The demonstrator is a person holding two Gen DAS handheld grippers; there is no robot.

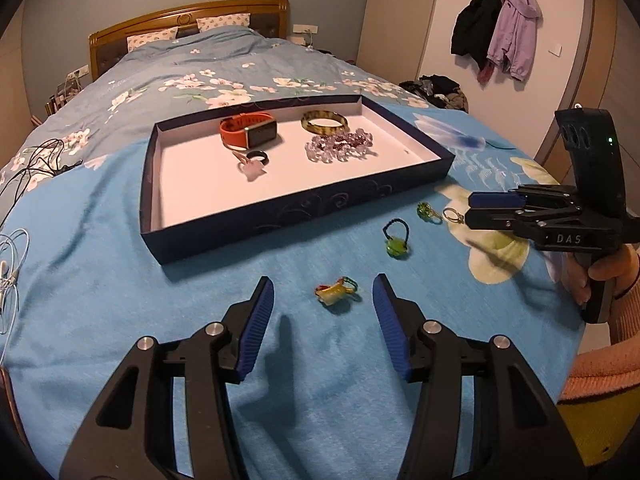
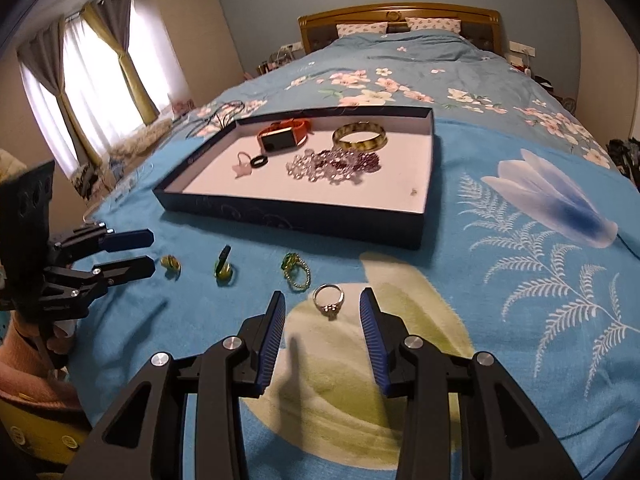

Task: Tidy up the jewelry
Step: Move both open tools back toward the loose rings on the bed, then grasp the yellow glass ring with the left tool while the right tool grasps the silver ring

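Note:
A navy tray on the blue bedspread holds an orange watch, an amber bangle, a bead bracelet, a black ring and a pink star piece. In front of it lie a yellow-green ring, a green-stone ring, a green beaded ring and a silver ring. My left gripper is open, hovering just short of the yellow-green ring. My right gripper is open, with the silver ring just ahead of its tips, untouched.
Black cables and a white cord lie at the bed's left edge. Pillows and a wooden headboard are at the far end. Coats hang on the wall and clothes are piled beside the bed. Curtained windows stand left.

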